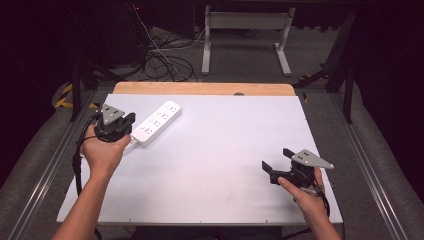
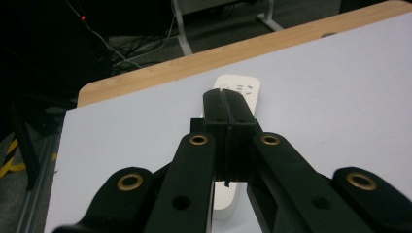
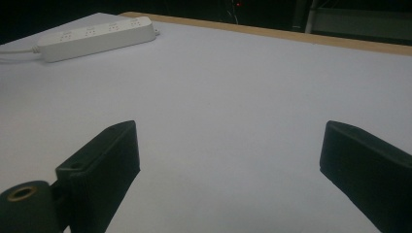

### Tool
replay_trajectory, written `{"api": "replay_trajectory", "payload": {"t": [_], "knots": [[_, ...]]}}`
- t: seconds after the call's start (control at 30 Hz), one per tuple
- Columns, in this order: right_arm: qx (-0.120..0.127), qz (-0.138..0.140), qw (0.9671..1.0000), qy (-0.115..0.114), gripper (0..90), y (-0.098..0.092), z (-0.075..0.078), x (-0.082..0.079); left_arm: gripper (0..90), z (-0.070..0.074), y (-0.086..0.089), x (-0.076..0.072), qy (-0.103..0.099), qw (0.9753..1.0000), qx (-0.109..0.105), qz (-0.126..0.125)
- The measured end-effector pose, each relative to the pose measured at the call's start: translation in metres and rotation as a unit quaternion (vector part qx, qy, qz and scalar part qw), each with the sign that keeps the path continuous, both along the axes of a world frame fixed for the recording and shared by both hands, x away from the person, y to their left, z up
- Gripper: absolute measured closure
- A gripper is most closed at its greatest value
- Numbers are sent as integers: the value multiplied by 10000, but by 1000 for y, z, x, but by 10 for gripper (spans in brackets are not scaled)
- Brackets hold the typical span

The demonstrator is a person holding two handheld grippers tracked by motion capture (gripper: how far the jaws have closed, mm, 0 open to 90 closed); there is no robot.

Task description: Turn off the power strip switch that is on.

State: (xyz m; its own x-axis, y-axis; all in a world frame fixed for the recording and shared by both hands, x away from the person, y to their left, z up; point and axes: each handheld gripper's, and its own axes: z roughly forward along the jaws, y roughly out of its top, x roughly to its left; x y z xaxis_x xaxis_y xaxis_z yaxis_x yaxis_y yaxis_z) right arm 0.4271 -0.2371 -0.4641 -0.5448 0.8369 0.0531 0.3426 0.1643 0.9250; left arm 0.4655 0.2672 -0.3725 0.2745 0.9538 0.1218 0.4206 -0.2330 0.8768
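Observation:
A white power strip [image 1: 157, 121] lies slanted on the white table top [image 1: 215, 165] at the far left. Its cable leaves the near end under the person's left hand. My left gripper [image 1: 129, 121] hovers over that near end with its jaws pressed together; the left gripper view shows the strip [image 2: 241, 88] stretching away beneath the shut left gripper [image 2: 227, 97], with nothing visible between the jaws. My right gripper [image 1: 276, 159] sits low at the near right, its jaws wide apart and empty. From the right gripper [image 3: 231, 145], the strip [image 3: 94, 36] lies far off at upper left.
A bare wooden strip [image 1: 200, 88] runs along the table's far edge. Beyond it stand the white legs of another desk [image 1: 245, 35] and a tangle of cables [image 1: 162, 60] on the floor. Metal rails [image 1: 47, 155] flank the table.

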Motion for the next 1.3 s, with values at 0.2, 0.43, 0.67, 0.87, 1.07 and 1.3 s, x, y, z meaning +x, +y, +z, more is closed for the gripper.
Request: {"api": "replay_trajectory", "payload": {"t": [0.2, 0.43, 0.67, 0.87, 1.07, 1.3], "knots": [[35, -42, 10000, 47, 80, -1, 0, 0, 900, -5, 3, 24, 497, 9987, 0, 82], [51, 27, 10000, 32, 81, 1, 1, -1, 900, -24, -2, 44, 1123, 9931, 291, 157], [64, 143, 9999, 58, 81, 7, 1, -1, 900, -42, -3, 62, 1259, 9909, 302, 359], [118, 209, 9997, 75, 82, 8, 1, 0, 900, -65, 0, 82, 1518, 9863, 194, 617], [114, 244, 9996, 65, 84, 9, 2, 0, 900, -75, -1, 88, 1658, 9833, 327, 669], [112, 247, 9996, 59, 86, 12, 3, -1, 900, -75, 1, 89, 1681, 9829, 332, 678]]}}
